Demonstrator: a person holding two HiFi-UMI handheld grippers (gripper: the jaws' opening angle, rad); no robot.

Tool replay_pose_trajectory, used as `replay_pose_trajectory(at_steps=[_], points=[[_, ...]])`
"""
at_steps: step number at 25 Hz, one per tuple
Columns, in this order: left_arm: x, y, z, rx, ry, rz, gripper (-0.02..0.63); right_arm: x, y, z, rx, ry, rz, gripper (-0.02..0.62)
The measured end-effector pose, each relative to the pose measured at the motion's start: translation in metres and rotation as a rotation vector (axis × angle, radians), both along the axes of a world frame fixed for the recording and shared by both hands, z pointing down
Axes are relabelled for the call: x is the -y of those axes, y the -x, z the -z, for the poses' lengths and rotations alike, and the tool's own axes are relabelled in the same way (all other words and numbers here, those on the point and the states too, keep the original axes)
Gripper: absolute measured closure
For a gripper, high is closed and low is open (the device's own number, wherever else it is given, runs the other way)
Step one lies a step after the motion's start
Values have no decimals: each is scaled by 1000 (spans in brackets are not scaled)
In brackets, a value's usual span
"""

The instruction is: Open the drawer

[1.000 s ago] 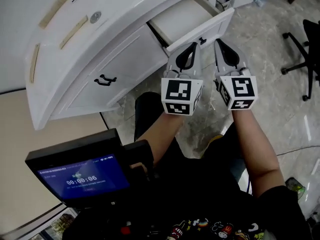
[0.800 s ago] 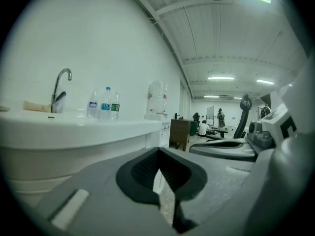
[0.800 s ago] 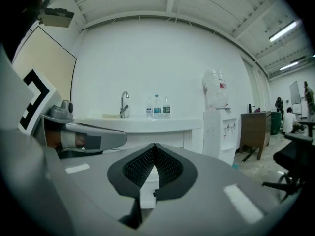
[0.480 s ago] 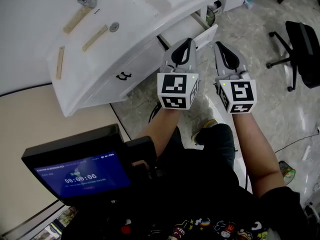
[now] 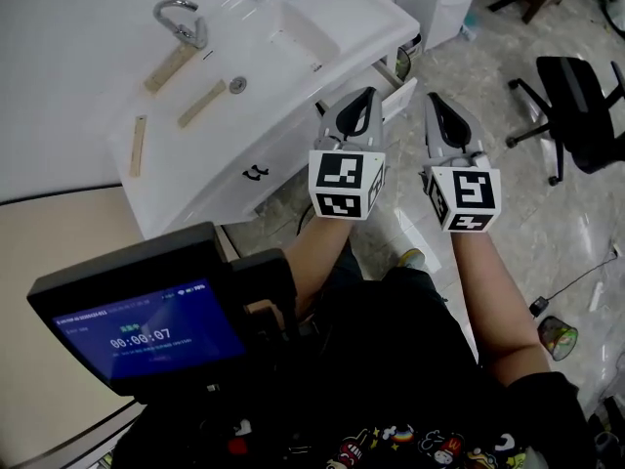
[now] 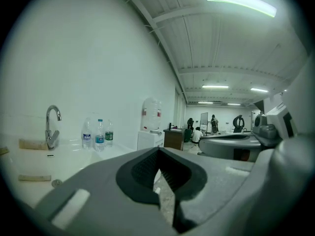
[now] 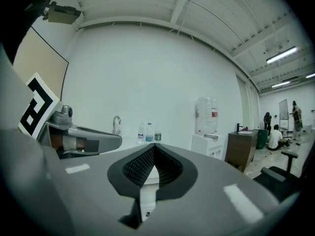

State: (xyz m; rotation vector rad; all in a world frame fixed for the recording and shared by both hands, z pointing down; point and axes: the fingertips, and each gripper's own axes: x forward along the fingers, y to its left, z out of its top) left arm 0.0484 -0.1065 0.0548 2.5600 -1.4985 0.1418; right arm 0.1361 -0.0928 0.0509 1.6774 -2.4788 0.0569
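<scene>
Pinching nothing, the left gripper [image 5: 368, 94] and the right gripper [image 5: 433, 99] each have their jaws brought together at the tips, and they are held side by side in the air. Just past them, in the head view, the white drawer [image 5: 398, 94] stands pulled out from under the right end of the sink [image 5: 322, 13]. Its front faces the person, and its long axis runs from lower left to upper right in that picture. That view also shows one faucet [image 5: 186, 20], three wooden strips [image 5: 207, 102] on the sink top, and one black chair [image 5: 576, 96]. The gripper views look level across the room instead, showing three water bottles [image 6: 98, 134], one water dispenser [image 6: 151, 114] and distant people [image 6: 212, 123].
</scene>
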Motion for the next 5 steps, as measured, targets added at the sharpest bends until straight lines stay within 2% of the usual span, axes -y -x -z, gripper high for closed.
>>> replay_pose_trajectory(at_steps=[5], points=[[-7, 9, 10, 2, -12, -15, 606, -8, 13, 5, 3, -2, -15, 572]])
